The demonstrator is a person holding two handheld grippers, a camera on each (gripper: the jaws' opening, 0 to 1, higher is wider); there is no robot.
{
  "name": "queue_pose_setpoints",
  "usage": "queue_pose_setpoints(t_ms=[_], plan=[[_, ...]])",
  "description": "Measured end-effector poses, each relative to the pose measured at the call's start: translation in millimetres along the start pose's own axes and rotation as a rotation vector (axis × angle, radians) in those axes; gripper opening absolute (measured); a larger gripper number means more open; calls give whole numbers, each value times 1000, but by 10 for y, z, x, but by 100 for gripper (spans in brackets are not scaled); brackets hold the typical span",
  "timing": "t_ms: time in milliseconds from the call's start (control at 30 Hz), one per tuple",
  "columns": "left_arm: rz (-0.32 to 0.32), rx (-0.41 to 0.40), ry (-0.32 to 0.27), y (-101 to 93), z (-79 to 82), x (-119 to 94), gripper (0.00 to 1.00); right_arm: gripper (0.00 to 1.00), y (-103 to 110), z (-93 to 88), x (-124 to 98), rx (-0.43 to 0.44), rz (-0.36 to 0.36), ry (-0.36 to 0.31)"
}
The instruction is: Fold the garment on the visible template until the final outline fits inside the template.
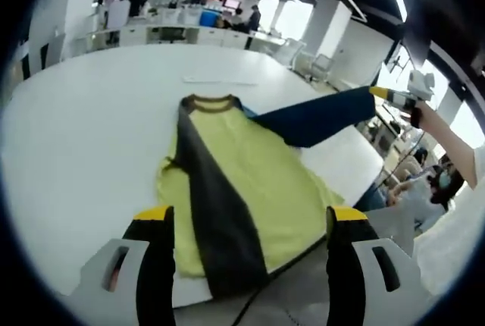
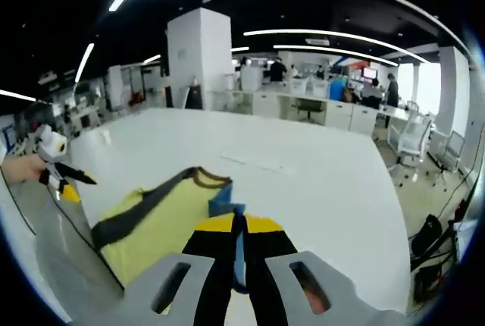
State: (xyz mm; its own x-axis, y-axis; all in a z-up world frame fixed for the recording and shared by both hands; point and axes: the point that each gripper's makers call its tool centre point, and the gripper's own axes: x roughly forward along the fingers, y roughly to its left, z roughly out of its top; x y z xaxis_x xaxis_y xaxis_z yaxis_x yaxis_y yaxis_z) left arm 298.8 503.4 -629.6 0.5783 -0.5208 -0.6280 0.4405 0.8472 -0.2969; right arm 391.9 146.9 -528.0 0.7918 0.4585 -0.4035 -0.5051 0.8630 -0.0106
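Shirt [image 1: 242, 189] lies on white counter [image 1: 83, 144], just ahead of left gripper [image 1: 246, 224] and between its fingers [image 1: 155, 254]. Yellow body, dark side panel, brown collar at the far end. Near hem cut off behind the fingers. Left fingers spread wide, holding nothing.

Blue sleeve [image 1: 318, 117] lifted off to the right, running to right gripper [image 1: 394, 97].

Right gripper view: right gripper [image 2: 239, 227] fingers [image 2: 216, 246] pinched together on the sleeve [image 2: 225, 205]; only a blue strip shows between them. Left gripper [image 2: 64, 178] at far left, partly cut off. Template hard to make out.
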Motion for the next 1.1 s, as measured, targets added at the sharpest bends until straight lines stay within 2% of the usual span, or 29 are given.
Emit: queue_pose_setpoints(t_ms=[267,500,833,1100], plan=[[0,-5,13,-18,-33,22,79,3,-196,61,1,6,-29,-15],[6,-1,10,-25,-4,26,79,3,-327,33,10,13,-53,-12],[19,-11,17,-24,-55,-8,79,3,-666,-155,8,39,-124,16],[29,-21,17,-20,-90,-23,79,3,-859,-267,11,15,-158,50]])
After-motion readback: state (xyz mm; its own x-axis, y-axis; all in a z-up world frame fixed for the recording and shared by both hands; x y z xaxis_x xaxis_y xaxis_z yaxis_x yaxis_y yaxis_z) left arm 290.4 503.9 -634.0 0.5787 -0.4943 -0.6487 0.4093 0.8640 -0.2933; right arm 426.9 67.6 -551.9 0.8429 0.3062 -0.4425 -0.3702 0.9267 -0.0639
